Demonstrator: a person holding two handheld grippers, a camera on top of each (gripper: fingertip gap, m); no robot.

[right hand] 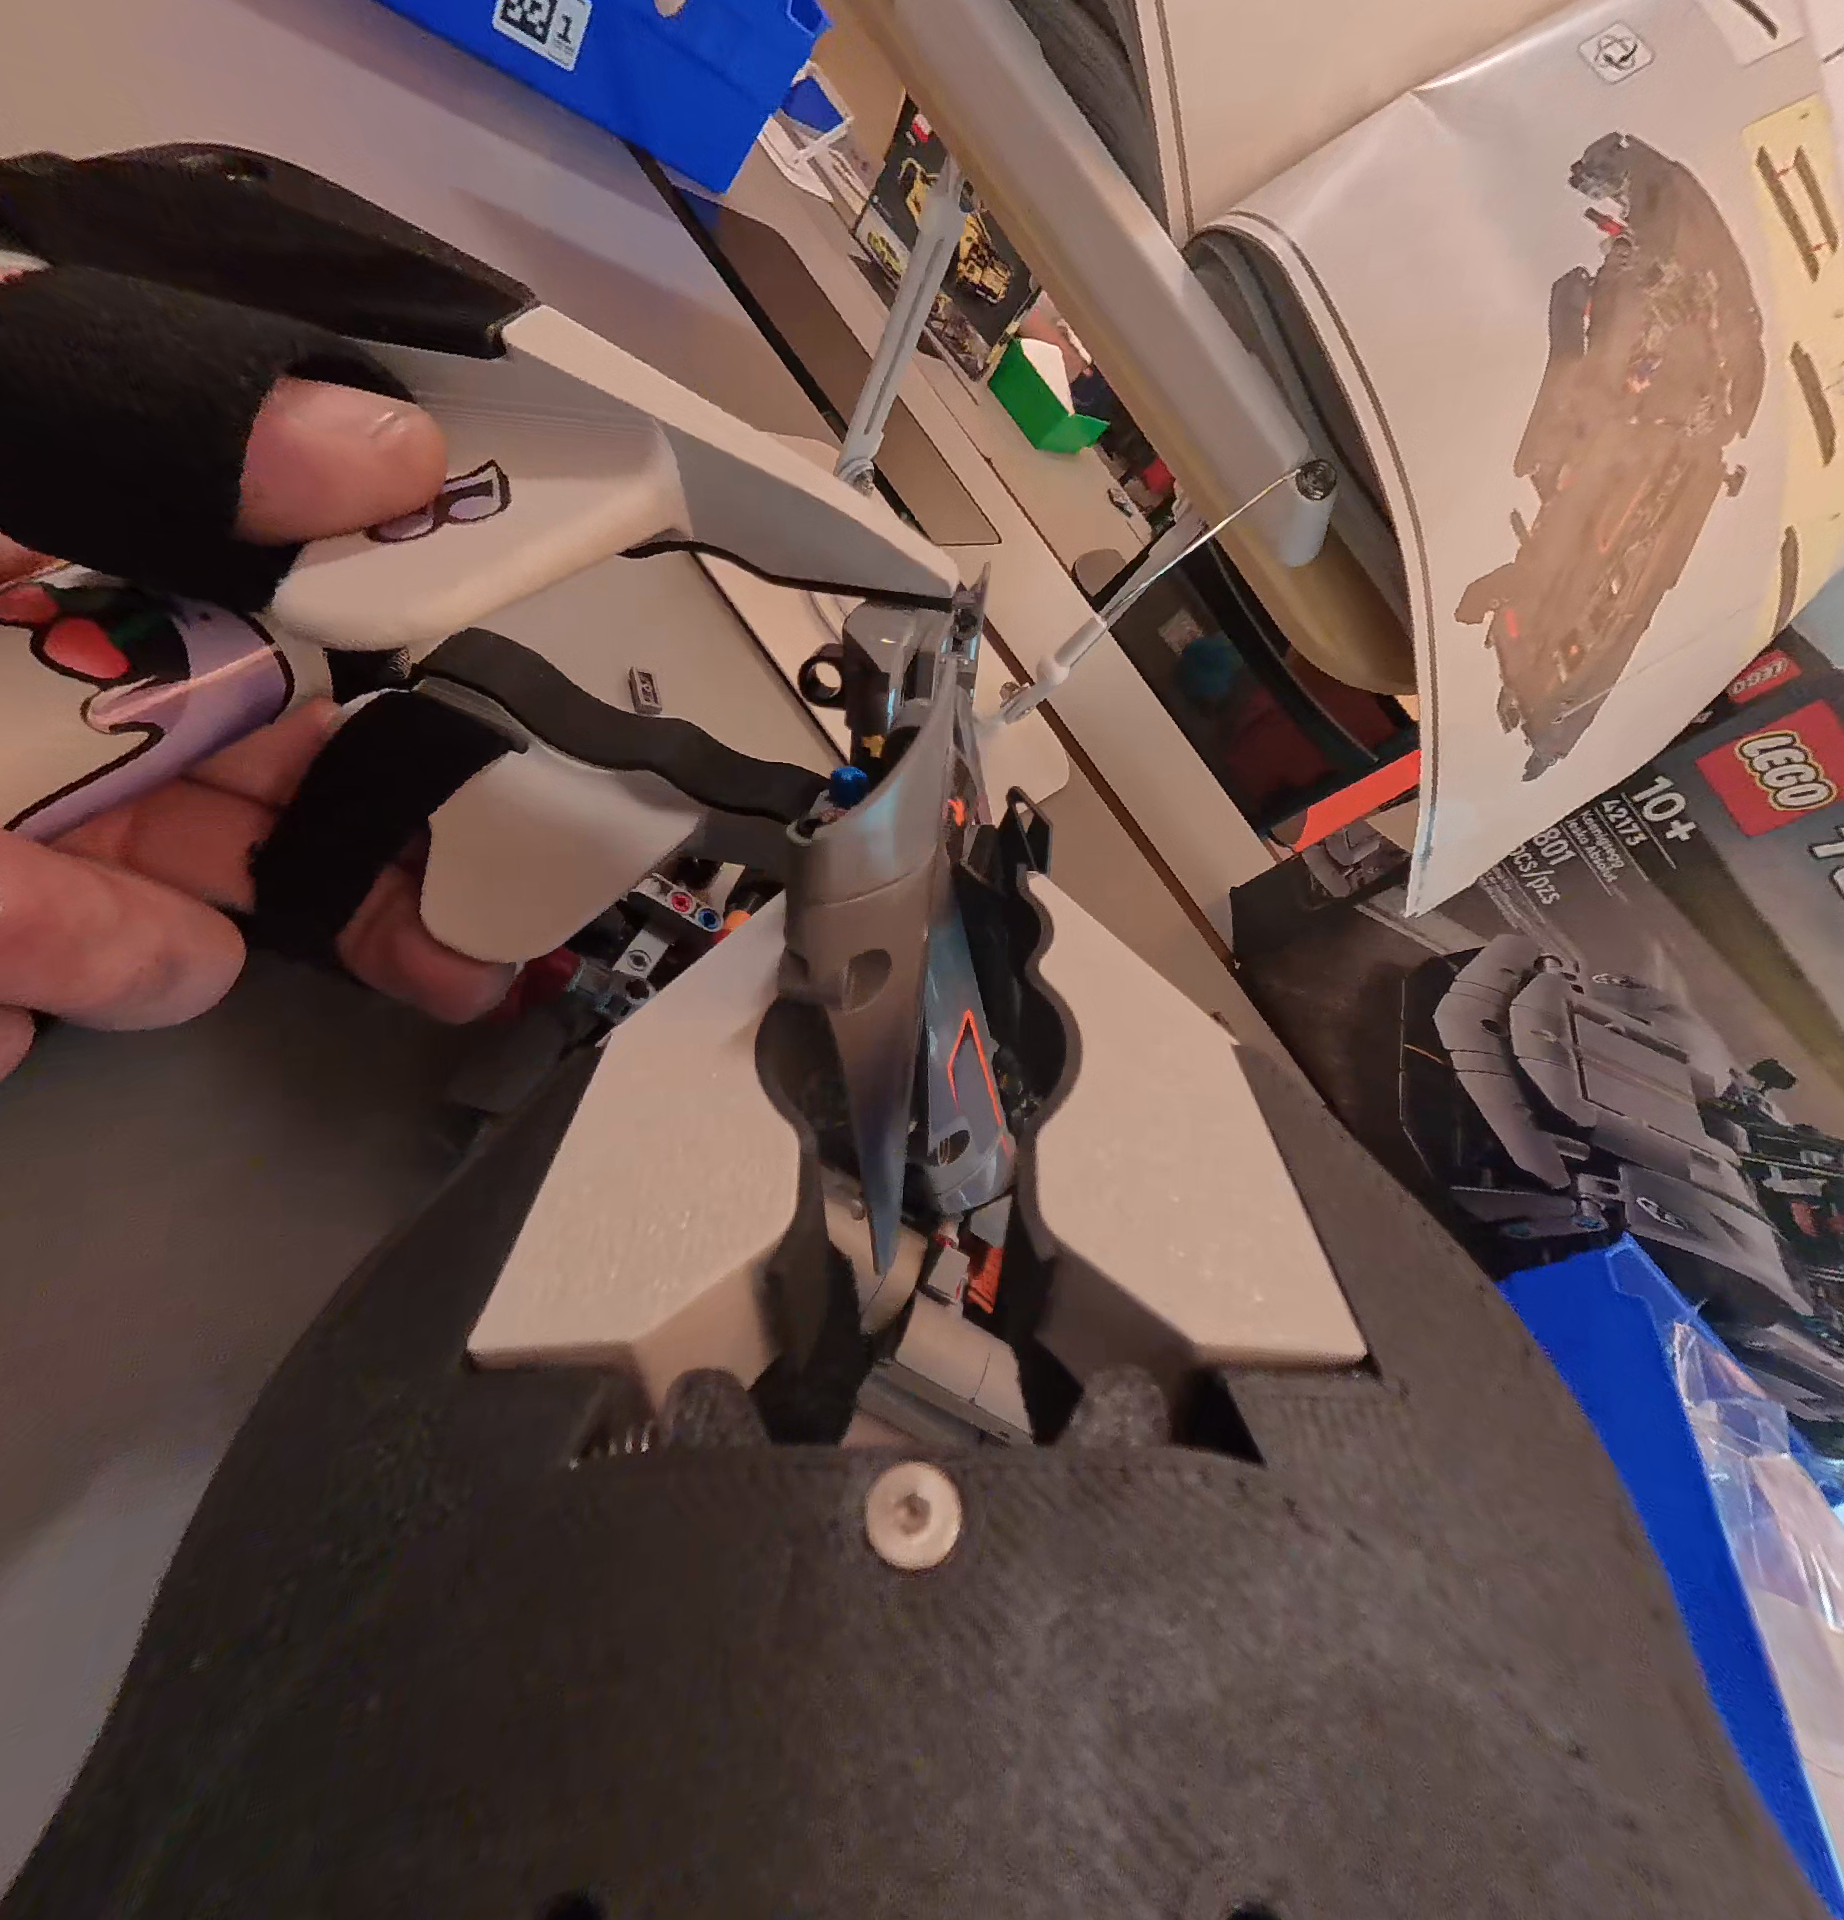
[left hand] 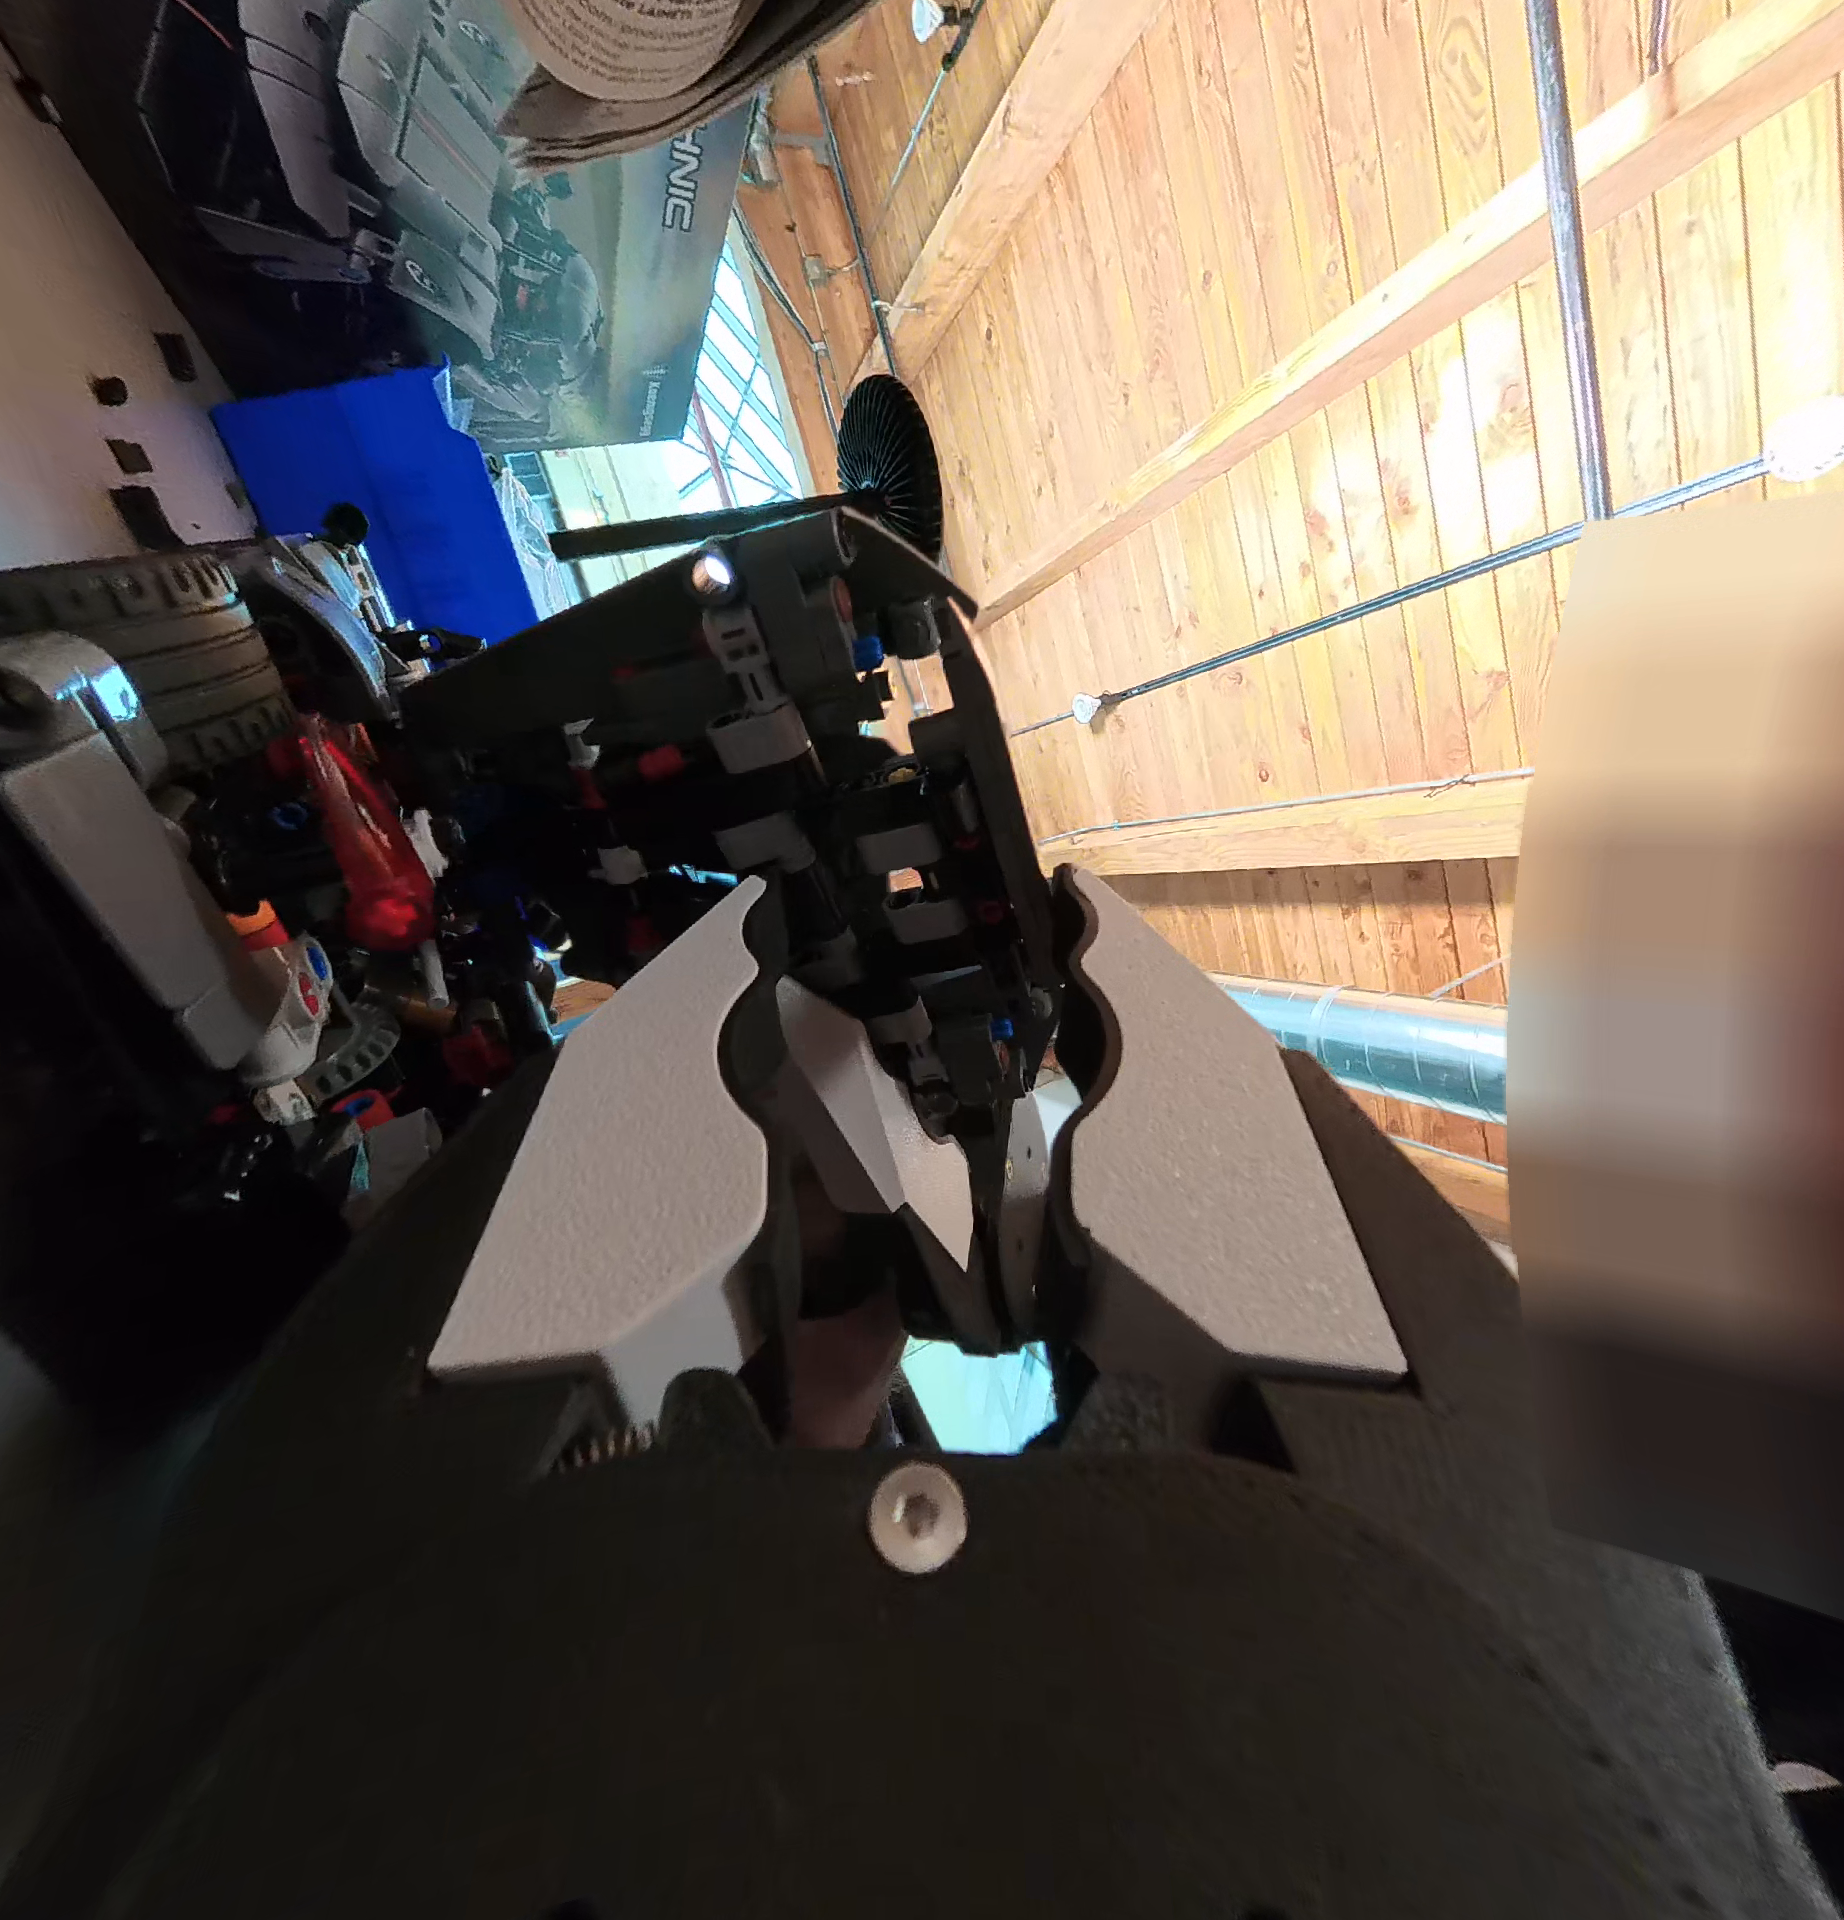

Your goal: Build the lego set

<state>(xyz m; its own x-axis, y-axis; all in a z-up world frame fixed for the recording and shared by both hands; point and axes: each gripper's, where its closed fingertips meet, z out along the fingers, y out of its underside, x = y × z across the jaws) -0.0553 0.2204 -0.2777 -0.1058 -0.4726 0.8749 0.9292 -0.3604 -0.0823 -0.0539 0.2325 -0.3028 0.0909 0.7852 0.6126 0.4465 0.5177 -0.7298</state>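
Observation:
My left gripper [left hand: 913, 904] is shut on a dark Lego Technic assembly [left hand: 793, 707] of black beams, grey connectors and a curved black panel, tilted up toward the wooden ceiling. In the right wrist view my right gripper [right hand: 907, 914] is shut on the same assembly by its grey curved panel [right hand: 866, 883], with an orange-striped part behind it. The left gripper [right hand: 887, 696], held by a gloved hand [right hand: 118, 468], clamps the assembly's far end. The partly built car [left hand: 118, 862], with a tyre and a grey body panel, lies just left; I cannot tell whether the assembly is joined to it.
The Lego box [right hand: 1624, 987] and an open instruction booklet [right hand: 1583, 416] stand to the right. A blue bin [right hand: 1645, 1455] with plastic bags is at the lower right, another blue bin [left hand: 378, 488] sits behind the car, and a green part [right hand: 1043, 405] lies farther back.

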